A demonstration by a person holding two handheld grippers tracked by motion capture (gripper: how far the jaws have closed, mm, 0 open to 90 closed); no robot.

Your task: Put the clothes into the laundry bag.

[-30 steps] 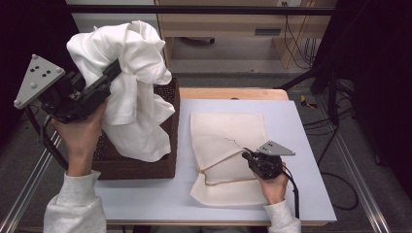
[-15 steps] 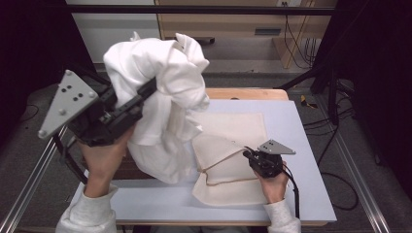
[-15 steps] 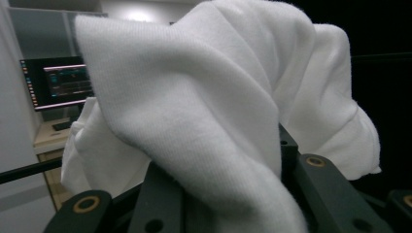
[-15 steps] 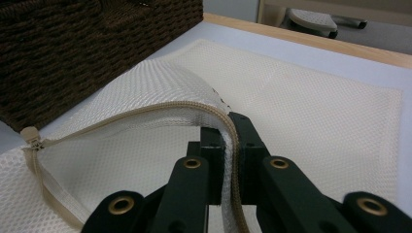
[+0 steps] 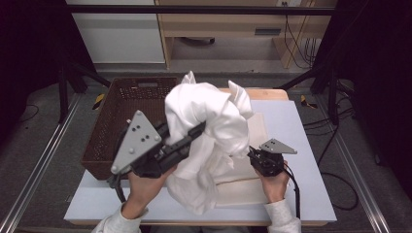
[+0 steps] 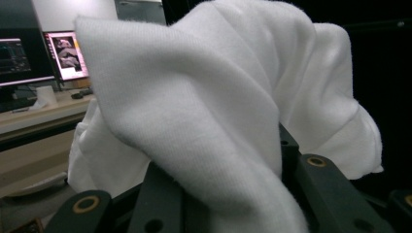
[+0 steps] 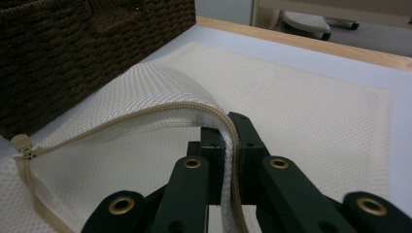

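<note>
Here a white garment [image 5: 209, 126] is clamped in the left gripper [image 5: 192, 138] beside a mesh bag [image 7: 291, 97] whose zipper edge [image 7: 194, 114] is pinched open by the right gripper [image 7: 226, 145]; trailing folds could miss the narrow opening.

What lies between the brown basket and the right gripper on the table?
In the high view, the white garment held by the left gripper hangs between the basket and the right gripper, above the mesh bag.

The hanging white garment [image 5: 209, 141] is blocking the mesh bag [image 5: 260, 128] at the table's centre, while the wicker basket [image 5: 114, 126] is walling off nine o'clock
</note>
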